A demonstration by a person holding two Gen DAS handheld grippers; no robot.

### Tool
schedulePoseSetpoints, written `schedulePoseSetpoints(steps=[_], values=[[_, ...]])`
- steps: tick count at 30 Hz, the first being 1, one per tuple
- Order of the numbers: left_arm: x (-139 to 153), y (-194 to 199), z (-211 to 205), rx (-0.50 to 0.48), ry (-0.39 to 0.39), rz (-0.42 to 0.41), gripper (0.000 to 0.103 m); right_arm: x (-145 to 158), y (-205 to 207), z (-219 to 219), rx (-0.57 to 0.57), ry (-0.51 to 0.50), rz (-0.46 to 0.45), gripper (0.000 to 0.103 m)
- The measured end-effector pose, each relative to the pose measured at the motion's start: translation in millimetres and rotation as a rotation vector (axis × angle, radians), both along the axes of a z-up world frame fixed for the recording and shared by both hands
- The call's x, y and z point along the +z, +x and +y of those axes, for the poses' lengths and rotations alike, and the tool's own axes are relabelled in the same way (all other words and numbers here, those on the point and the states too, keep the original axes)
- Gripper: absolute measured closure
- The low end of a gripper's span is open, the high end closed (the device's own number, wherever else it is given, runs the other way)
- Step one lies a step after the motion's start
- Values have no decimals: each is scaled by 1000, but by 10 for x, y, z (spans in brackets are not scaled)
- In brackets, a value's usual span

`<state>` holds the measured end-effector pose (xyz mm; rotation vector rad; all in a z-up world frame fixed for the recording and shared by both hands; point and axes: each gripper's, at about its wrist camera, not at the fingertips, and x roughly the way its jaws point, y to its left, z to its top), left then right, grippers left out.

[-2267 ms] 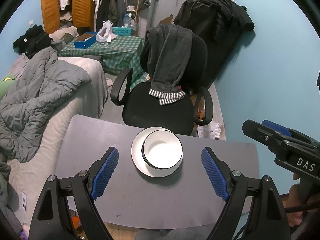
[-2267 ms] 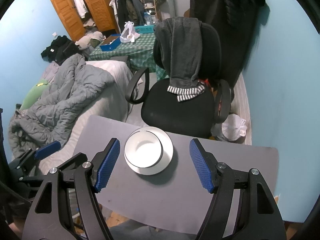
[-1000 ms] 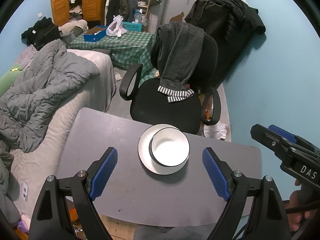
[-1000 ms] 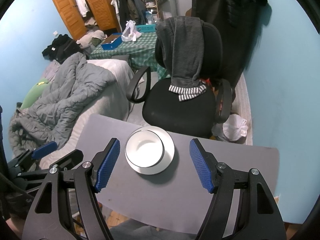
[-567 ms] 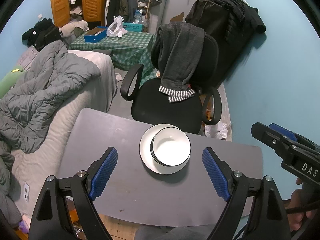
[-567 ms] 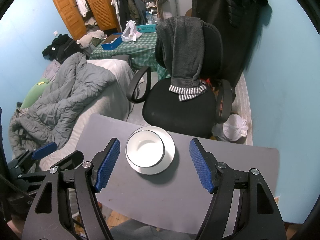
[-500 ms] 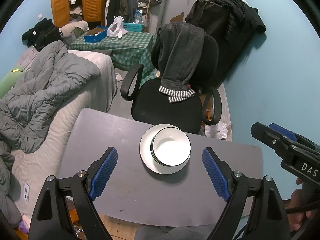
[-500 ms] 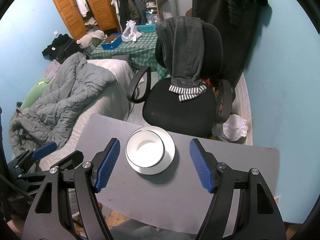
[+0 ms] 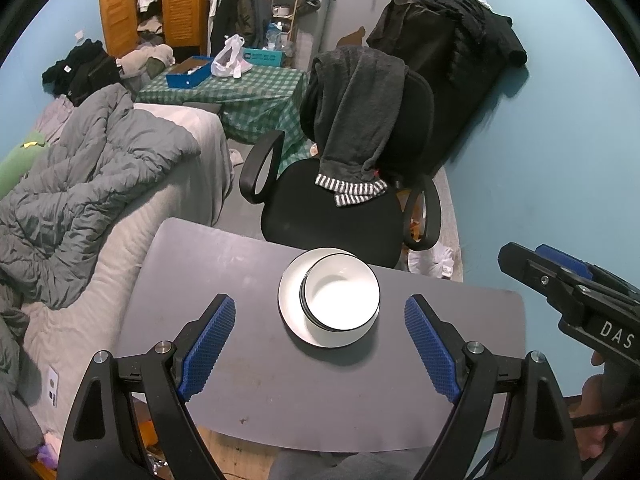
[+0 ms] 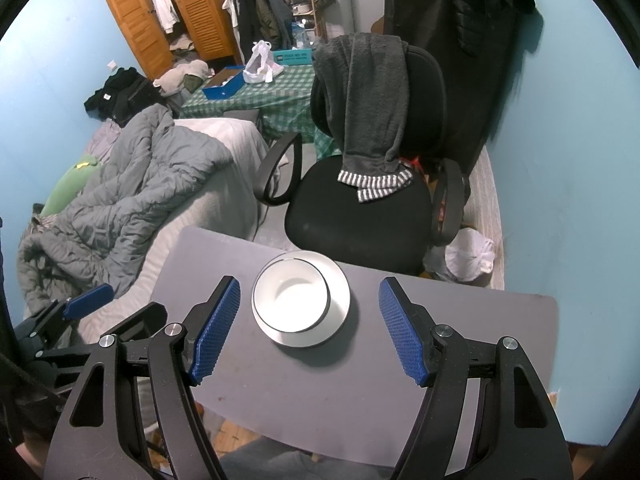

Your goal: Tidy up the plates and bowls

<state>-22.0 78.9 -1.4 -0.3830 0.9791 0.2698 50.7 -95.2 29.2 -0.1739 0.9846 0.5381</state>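
Soft, even indoor light fills both fisheye views, fairly bright, with no harsh glare. The white bowl [image 9: 340,300] interior looks nearly blown out. A faint shadow sits just beside the plate [image 10: 338,300] on the grey table [image 9: 248,392]. Edges curve strongly into black vignette corners; focus is sharp throughout.

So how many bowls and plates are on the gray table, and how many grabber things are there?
Bowls: 1, white with a dark rim, sitting on the plate.
Plates: 1, white.
Grippers: 2, the left gripper and the right gripper, both with blue fingers wide open.
Total: 4 things at the table.
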Motion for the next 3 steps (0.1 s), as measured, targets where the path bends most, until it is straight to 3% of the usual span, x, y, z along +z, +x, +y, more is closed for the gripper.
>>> schedulePoseSetpoints(steps=[3], values=[[-2, -13, -12, -1, -2, -3, 15, -1, -4, -2, 1, 2, 2, 32]])
